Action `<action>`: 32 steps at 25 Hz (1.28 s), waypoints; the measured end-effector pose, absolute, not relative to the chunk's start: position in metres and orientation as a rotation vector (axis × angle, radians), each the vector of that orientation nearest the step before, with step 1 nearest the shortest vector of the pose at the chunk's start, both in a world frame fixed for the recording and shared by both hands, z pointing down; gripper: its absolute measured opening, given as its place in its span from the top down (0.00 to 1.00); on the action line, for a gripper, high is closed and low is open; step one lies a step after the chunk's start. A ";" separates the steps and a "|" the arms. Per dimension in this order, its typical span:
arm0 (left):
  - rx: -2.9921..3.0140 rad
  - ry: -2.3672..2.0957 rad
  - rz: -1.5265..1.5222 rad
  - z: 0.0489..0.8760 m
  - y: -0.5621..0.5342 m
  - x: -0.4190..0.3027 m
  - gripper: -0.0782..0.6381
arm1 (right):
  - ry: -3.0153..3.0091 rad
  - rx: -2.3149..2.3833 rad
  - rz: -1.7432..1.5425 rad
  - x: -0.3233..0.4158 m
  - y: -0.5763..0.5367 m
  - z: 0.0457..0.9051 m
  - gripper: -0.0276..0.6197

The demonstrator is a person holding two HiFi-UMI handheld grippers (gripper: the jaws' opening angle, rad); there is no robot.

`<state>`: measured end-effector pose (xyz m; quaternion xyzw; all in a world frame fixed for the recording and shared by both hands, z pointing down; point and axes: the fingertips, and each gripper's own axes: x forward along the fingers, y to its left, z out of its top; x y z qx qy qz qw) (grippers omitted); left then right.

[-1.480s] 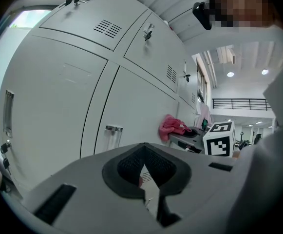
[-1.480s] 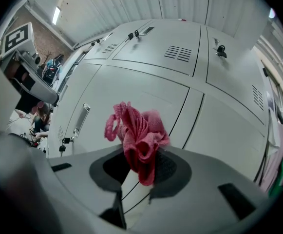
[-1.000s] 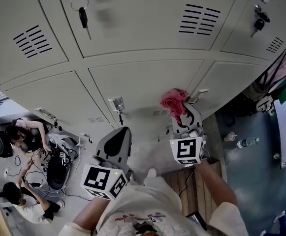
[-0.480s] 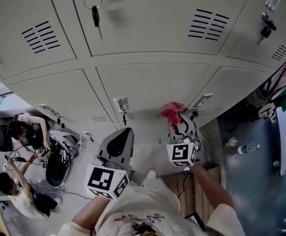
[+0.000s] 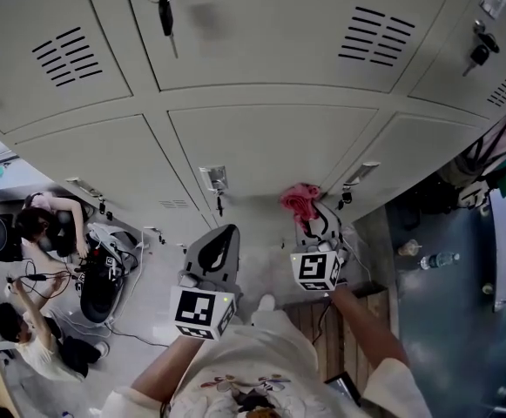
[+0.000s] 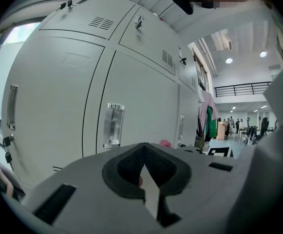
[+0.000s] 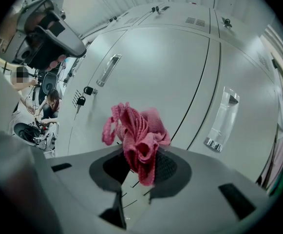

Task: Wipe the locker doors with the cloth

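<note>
The wiping step is in hand, at an approach or at the low end of a stroke. The right tongs [image 5: 309,212] pinch one bunched pink cloth [image 5: 300,200] and hold it at the bottom right corner of the lower middle locker door [image 5: 261,146], close to the seam with the next door. In the right gripper view the cloth [image 7: 137,133] stands up out of the right tongs [image 7: 139,165] and faces the grey panel. Whether it presses on the metal cannot be told.

The left tongs [image 5: 216,246] hang below that door's left corner, well off it and apart from the cloth. Seen along their own length, the left tongs [image 6: 143,174] are pressed together and carry nothing.

The next move, as I judge it, calls for pushing the cloth flat onto that door and sweeping it across the panel. The stroke has to steer round the clear handle [image 5: 211,179] at the door's lower left and the small key hanging under it.

By count:
- One cloth and two tongs.
- Six locker doors at least partly in the head view, three above and three below.
- Two clear handles flanking the lower middle door.
- One ringed key [image 5: 164,7] on the door above it.
- Two people on the floor far to its left.
</note>
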<state>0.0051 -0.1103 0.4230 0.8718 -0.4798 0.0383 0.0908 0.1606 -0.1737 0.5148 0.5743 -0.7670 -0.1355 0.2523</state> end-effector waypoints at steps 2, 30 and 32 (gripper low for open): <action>2.573 -1.436 0.125 0.433 -0.111 0.003 0.88 | -2.085 1.556 -0.363 0.161 -0.173 0.521 0.80; 2.505 -1.489 0.099 0.440 -0.101 -0.002 0.88 | -2.187 1.442 -0.330 0.144 -0.151 0.498 0.80; 2.506 -1.479 0.089 0.432 -0.102 -0.002 0.88 | -2.207 1.444 -0.363 0.139 -0.147 0.472 0.80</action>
